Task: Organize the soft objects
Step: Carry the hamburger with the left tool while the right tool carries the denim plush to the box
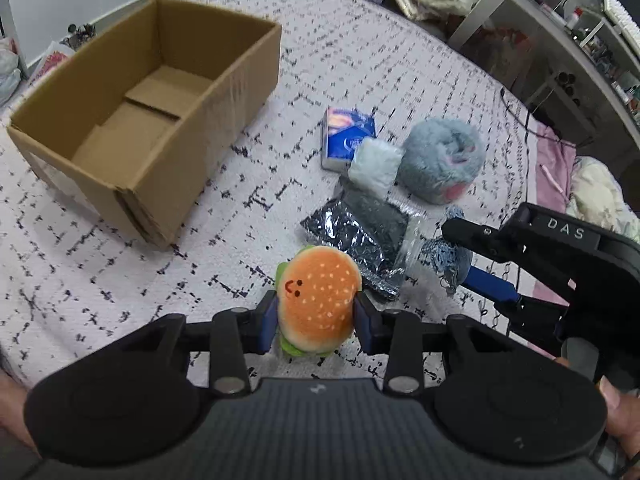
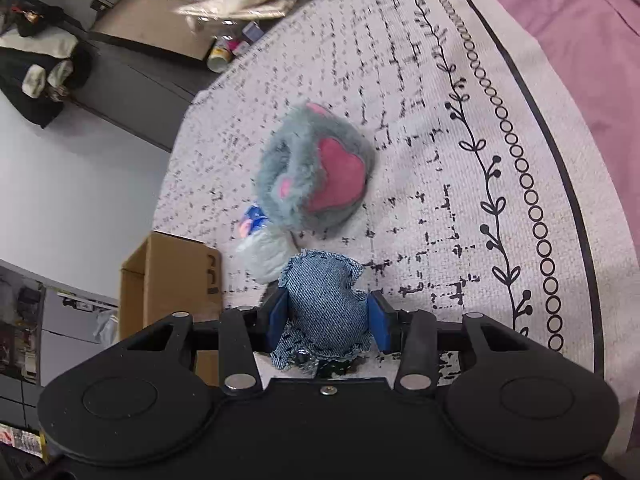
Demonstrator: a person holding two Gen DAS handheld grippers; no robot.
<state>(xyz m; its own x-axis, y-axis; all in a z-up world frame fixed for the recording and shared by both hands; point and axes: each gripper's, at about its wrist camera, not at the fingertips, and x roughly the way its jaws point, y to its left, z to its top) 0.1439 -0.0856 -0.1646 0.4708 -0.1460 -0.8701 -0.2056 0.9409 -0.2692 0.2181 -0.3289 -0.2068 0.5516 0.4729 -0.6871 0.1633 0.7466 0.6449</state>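
Your left tool (image 1: 316, 312) is closed on the burger plush (image 1: 318, 300), blue pads pinching it at the sides so the bun face stays up and it won't slip; it's lifted over the bedspread (image 1: 100, 280), near the loose pile. Your right tool (image 2: 328, 316) is clamped on the denim pouch (image 2: 326, 300), gripped across its narrow waist, which looks like the firmest spot on something that floppy.

The cardboard box (image 1: 200, 92) sits open and bare inside, to the left and ahead of the burger, well apart from the pile. Judging by that, it's the drop target. Its near corner and tall wall face you, so you'd need to clear the rim before releasing.

Still on the bedspread: grey fuzzy plush (image 1: 442, 158), blue tissue pack (image 1: 346, 136), white soft bundle (image 1: 374, 164) touching it, and a dark foil bag (image 1: 360, 236). Open cloth lies between pile and box, so the path looks free. The right tool is close beside the left; mind crossing.
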